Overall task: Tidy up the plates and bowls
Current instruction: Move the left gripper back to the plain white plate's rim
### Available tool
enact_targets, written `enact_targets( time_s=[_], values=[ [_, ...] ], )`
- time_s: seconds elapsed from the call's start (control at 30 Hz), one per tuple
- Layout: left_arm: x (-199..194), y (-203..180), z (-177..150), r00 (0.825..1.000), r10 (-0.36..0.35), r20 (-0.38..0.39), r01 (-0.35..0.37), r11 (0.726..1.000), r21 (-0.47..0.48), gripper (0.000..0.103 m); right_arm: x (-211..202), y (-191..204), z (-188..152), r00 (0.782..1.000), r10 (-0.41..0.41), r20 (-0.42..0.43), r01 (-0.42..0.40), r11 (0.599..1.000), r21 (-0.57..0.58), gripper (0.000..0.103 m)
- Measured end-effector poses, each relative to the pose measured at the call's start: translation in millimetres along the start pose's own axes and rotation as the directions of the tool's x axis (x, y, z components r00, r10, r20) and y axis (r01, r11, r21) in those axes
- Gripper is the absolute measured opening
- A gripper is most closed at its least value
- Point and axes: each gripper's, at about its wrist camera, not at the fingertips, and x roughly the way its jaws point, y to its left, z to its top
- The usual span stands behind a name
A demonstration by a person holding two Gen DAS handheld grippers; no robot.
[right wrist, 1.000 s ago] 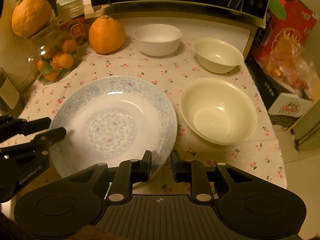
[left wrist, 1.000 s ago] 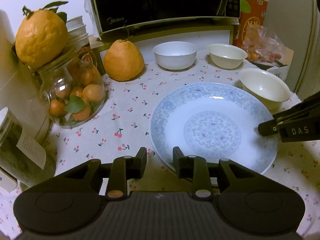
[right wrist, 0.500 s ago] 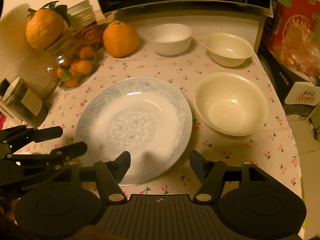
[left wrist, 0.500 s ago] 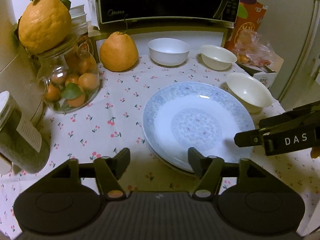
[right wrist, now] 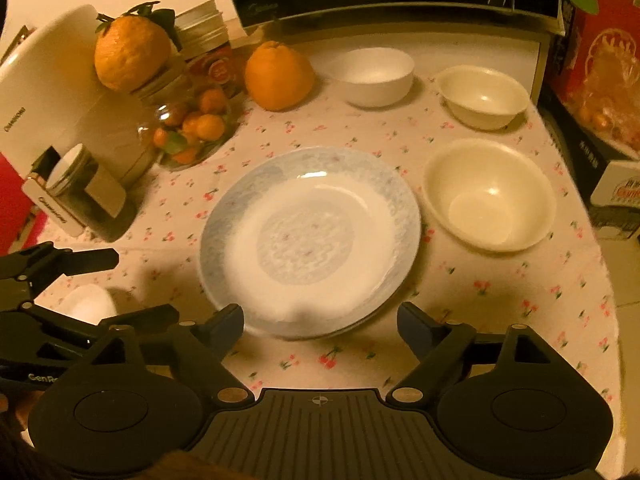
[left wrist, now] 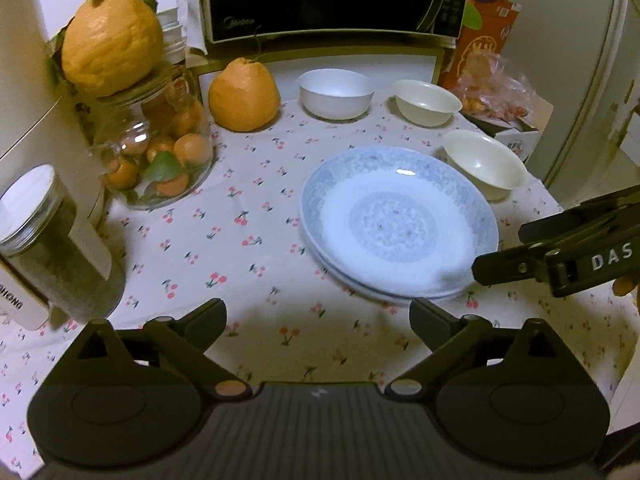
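Right wrist view looks down on the stacked blue-patterned plates (right wrist: 310, 240), which lie straight ahead of the right gripper (right wrist: 320, 326), their near rim just beyond and between its spread fingers; this gripper is wide open and holds nothing. To the plates' right, close beside them but apart, sits the large cream bowl (right wrist: 489, 194); farther back stand the smaller cream bowl (right wrist: 482, 96) and the white bowl (right wrist: 376, 76). Being round, none of these has a long axis, so the approach turns only on which rim is nearest. From the left wrist view the plates (left wrist: 399, 224) lie ahead and to the right of the left gripper (left wrist: 318, 322), which is likewise spread open and empty, over bare cloth on the surface (left wrist: 248, 248). All three bowls lie on the right-hand side, so I judge the right gripper better placed for the large cream bowl (left wrist: 484, 164), which is probably next. Readable writing: "Midea" on the microwave (left wrist: 332, 0), "DAS" on the right gripper's side as seen from the left, "GenR…" on the left gripper's body (right wrist: 60, 344) seen from the right, and a partial "…HONG" on the white label of the dark jar (left wrist: 48, 248).
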Motion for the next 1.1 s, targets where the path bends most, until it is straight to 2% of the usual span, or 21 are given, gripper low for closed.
enact_targets(
  time_s=[0.23, 0.6, 0.9, 1.1],
  values=[
    [-12, 13, -8, 1.000, -0.004, -0.012, 0.004, 1.000, -0.006, 0.103, -7, 6, -7, 0.999, 0.038, 0.011, -0.038, 0.999, 0.032, 0.089],
    [-34, 36, -29, 1.000, 0.003, -0.004, -0.003, 0.999, 0.041, 0.103, -8, 38, -22, 0.996, 0.089, -0.001, -0.089, 0.996, -0.028, 0.090],
    [-52, 77, -47, 0.999, 0.039, -0.033, -0.039, 0.999, -0.011, 0.102, 7, 68, -41, 0.983, 0.177, -0.057, -0.178, 0.984, -0.012, 0.090],
    [-59, 108, -57, 0.997, 0.016, -0.075, -0.022, 0.996, -0.089, 0.100, 20, 86, -48, 0.977, 0.195, -0.085, -0.197, 0.980, -0.017, 0.090]
  ],
)
